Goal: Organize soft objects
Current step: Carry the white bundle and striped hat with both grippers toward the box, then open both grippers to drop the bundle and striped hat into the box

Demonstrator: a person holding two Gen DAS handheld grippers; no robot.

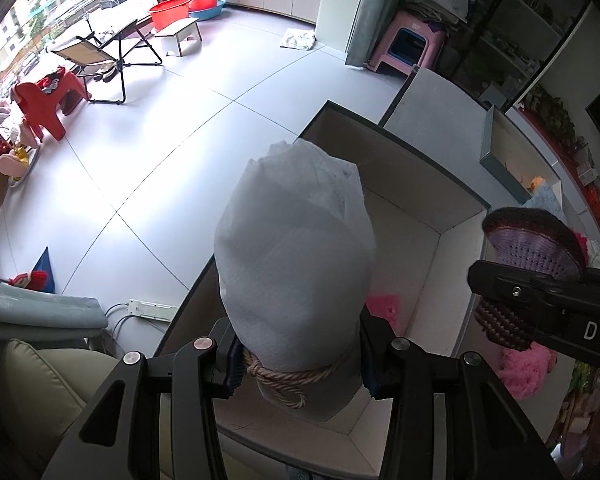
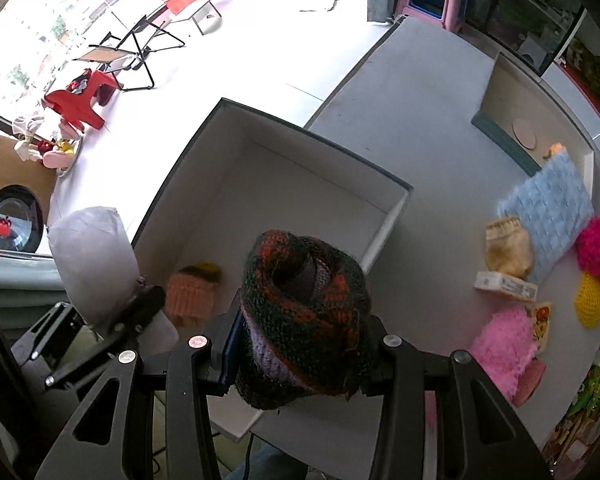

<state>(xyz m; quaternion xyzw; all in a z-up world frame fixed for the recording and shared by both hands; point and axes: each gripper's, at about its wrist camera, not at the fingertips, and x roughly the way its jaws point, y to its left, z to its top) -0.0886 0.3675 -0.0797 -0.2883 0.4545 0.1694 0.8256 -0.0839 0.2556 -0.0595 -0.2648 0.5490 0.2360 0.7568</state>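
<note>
My left gripper is shut on a white foam-wrapped bundle tied with beige rope, held over the open white box with a dark rim. In the right wrist view the bundle hangs at the box's left edge. My right gripper is shut on a rolled knitted piece in dark green, orange and lilac, above the box's near side. The left wrist view shows that gripper with the knit at the right. A pinkish-orange knitted hat lies inside the box.
On the grey table to the right lie a blue knitted pad, a magenta pompom, a yellow net item, a pink fluffy piece and a beige pouch. A second shallow box sits behind them.
</note>
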